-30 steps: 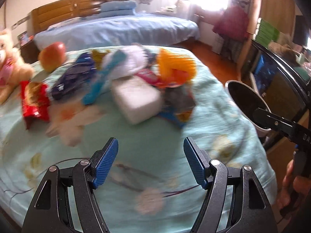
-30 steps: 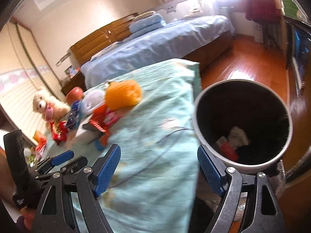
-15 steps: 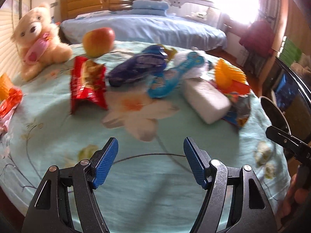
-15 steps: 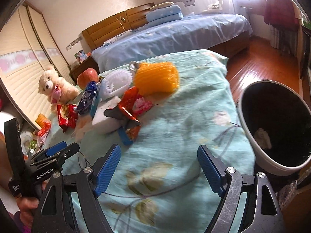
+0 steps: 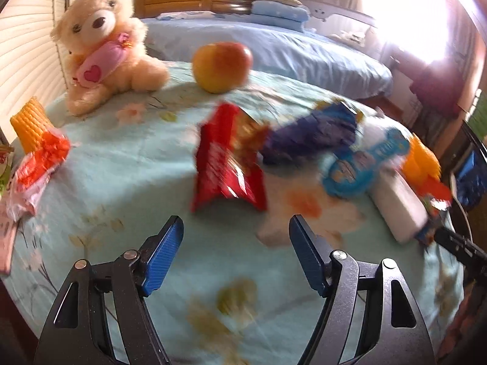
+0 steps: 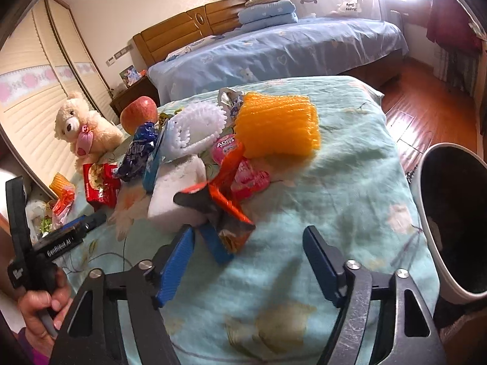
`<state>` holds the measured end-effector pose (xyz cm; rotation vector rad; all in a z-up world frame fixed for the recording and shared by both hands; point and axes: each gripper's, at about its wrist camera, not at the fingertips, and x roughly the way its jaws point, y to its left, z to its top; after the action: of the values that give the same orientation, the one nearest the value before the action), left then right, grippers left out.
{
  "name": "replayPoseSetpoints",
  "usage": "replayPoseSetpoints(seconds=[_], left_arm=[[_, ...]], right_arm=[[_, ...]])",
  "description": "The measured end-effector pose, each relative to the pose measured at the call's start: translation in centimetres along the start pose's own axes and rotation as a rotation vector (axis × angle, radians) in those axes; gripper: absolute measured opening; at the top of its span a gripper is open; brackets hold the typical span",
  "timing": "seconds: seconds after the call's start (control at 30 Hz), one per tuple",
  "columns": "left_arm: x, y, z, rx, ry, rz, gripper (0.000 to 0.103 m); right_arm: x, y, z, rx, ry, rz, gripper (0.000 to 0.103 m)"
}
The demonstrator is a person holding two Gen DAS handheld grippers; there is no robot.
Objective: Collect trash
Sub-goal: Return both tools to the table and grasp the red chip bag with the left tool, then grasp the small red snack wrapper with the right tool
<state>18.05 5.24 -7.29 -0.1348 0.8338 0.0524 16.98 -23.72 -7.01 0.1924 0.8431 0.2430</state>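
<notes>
Trash lies on a table with a light green cloth (image 5: 127, 164). My left gripper (image 5: 236, 243) is open and empty, just short of a red snack packet (image 5: 225, 164); a dark blue wrapper (image 5: 310, 130) and a light blue wrapper (image 5: 362, 164) lie to its right. My right gripper (image 6: 248, 249) is open and empty, close in front of an orange and black wrapper (image 6: 228, 210) beside a white foam block (image 6: 176, 194). An orange foam net (image 6: 278, 126), a white foam net (image 6: 194, 127) and a pink wrapper (image 6: 249, 179) lie behind. The trash bin (image 6: 426, 213) stands at the right.
A teddy bear (image 5: 100, 42) and an apple (image 5: 222, 65) sit at the far side of the table. An orange net and red wrapper (image 5: 36, 149) lie at the left edge. A blue bed (image 6: 274, 48) stands behind, with wooden floor (image 6: 426, 106) to the right.
My left gripper swung left from the table's right side and moved in toward the red packet. My right gripper turned left, away from the bin, toward the wrappers.
</notes>
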Motion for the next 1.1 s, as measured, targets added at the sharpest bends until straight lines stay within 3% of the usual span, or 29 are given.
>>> replayPoseSetpoints(seconds=[0.17,0.2,0.23,0.27,0.3,0.33,0.37,0.47,1.1], left_arm=[[1.3,1.1,1.5,-0.012,0.000,0.012,0.073],[1.6,1.3,1.6,-0.018,0.006,0.002,0.063],[1.9,1.5,1.7,-0.023,0.016,-0.018,0.040],[2.1,1.6,1.7,-0.026,0.032,-0.038,0.034],[2.0,1.6,1.6,-0.026,0.029,-0.046,0.030],[1.8,1.6,1.6,-0.023,0.021,-0.053,0.018],[1.5,1.3,1.5,-0.012,0.014,-0.065,0.015],[0.6,0.5,1.0,0.019,-0.007,-0.051,0.012],[-4.3,-7.1,-3.7,0.148,0.013,-0.231,0.012]], right_arm=[[1.4,0.1,0.8,0.013,0.026,0.002,0.055],[1.6,0.1,0.8,0.012,0.028,0.003,0.045],[1.7,0.2,0.9,0.010,0.030,0.004,0.038],[1.8,0.2,0.8,0.008,0.035,0.008,0.024],[1.8,0.3,0.8,0.006,0.036,0.014,0.022],[1.6,0.4,0.7,0.002,0.029,0.019,0.021],[1.3,0.4,0.6,-0.003,0.022,0.019,0.019],[0.6,0.5,0.4,-0.006,0.006,0.018,0.017],[-4.4,-2.5,-2.0,0.049,-0.057,-0.008,0.016]])
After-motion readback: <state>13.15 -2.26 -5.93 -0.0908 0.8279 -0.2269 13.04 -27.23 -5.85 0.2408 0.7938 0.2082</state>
